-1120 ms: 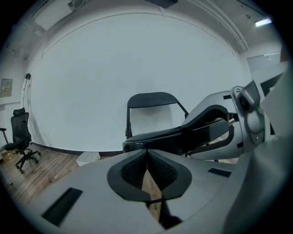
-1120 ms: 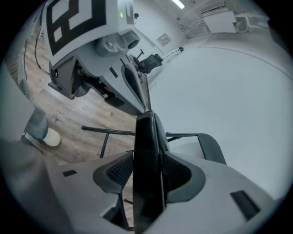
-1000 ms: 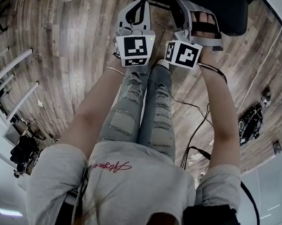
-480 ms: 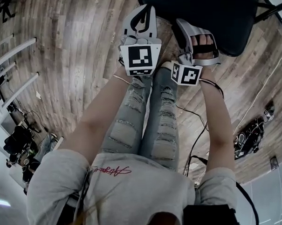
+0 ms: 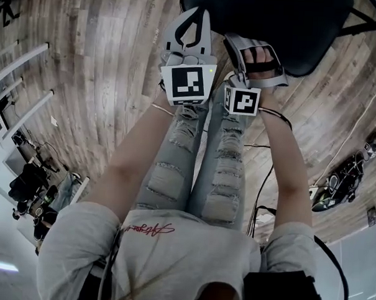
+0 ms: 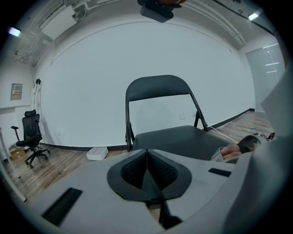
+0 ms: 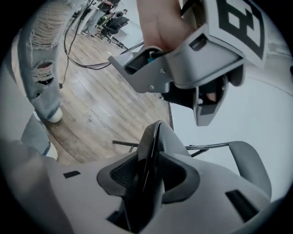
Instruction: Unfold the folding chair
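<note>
The black folding chair stands opened out, with its backrest (image 6: 158,87) upright and its seat (image 6: 178,139) flat just ahead in the left gripper view. From the head view the seat (image 5: 287,26) fills the top. My right gripper (image 5: 251,44) reaches onto the seat's near edge. In the right gripper view that seat edge (image 7: 154,135) runs between the jaws of my right gripper (image 7: 153,160), which are closing, and both pads touch it. My left gripper (image 5: 192,17) hovers shut and empty beside the seat's left corner, its pads (image 6: 147,153) together.
The person's legs in torn jeans (image 5: 200,159) stand on the wooden floor right behind the chair. Cables (image 5: 261,180) trail on the floor to the right, with dark gear (image 5: 342,184) beyond. An office chair (image 6: 29,137) and a white box (image 6: 96,153) stand by the white wall.
Both grippers have moved forward toward the chair, whose seat now shows more fully. The right gripper has dropped onto the seat's near edge.
</note>
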The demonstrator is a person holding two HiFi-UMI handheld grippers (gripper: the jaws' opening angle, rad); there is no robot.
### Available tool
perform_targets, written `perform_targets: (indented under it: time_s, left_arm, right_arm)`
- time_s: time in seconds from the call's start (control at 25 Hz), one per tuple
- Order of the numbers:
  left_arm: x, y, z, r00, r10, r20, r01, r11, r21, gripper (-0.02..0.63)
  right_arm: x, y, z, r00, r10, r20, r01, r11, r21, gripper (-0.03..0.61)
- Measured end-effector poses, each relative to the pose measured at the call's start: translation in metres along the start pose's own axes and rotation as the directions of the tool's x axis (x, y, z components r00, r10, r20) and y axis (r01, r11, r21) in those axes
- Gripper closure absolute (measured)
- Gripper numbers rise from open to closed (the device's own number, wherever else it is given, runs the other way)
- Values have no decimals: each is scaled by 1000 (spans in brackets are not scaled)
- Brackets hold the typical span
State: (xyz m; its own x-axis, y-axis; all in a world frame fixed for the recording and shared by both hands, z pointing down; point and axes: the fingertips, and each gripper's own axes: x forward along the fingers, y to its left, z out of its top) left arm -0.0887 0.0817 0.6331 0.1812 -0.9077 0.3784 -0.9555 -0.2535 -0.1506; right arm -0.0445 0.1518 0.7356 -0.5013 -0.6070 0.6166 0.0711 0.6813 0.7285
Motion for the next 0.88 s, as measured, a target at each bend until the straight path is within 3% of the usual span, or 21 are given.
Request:
perform_targets:
  time_s: [0.24, 0.4, 0.52, 0.6, 0.64, 0.76, 0.88]
  left_arm:
    - [-23, 10, -31, 999, -21, 29, 22, 1000, -21, 597]
    - [-43, 1, -52, 996, -83, 39, 84, 996, -14, 597]
    - [-58, 4, -47, 992, -108, 59, 109, 994, -22, 597]
    - [-72, 7, -20, 987, -130, 97, 133, 991, -27, 597]
    - [-81, 8, 2, 982, -141, 125, 147, 989, -36, 597]
    - [-119, 10, 87, 959, -176, 222, 197, 977, -78, 597]
    - [-163, 7, 179, 920, -227, 319, 267, 960, -87, 597]
  right_arm:
    - [0, -8, 1, 982, -183, -47, 184, 983, 7, 430]
    - [-17, -9, -1, 957, -273, -100, 282, 955, 94, 430]
    - [-48, -23, 9, 930, -341, -140, 364, 908, 208, 430]
    - [-83, -52, 26, 902, -402, -159, 432, 835, 340, 430]
    - [-105, -73, 37, 884, -437, -169, 465, 779, 420, 431]
    - [-185, -153, 71, 815, -548, -188, 528, 570, 629, 484]
    - [-259, -224, 95, 745, -631, -217, 538, 375, 755, 515]
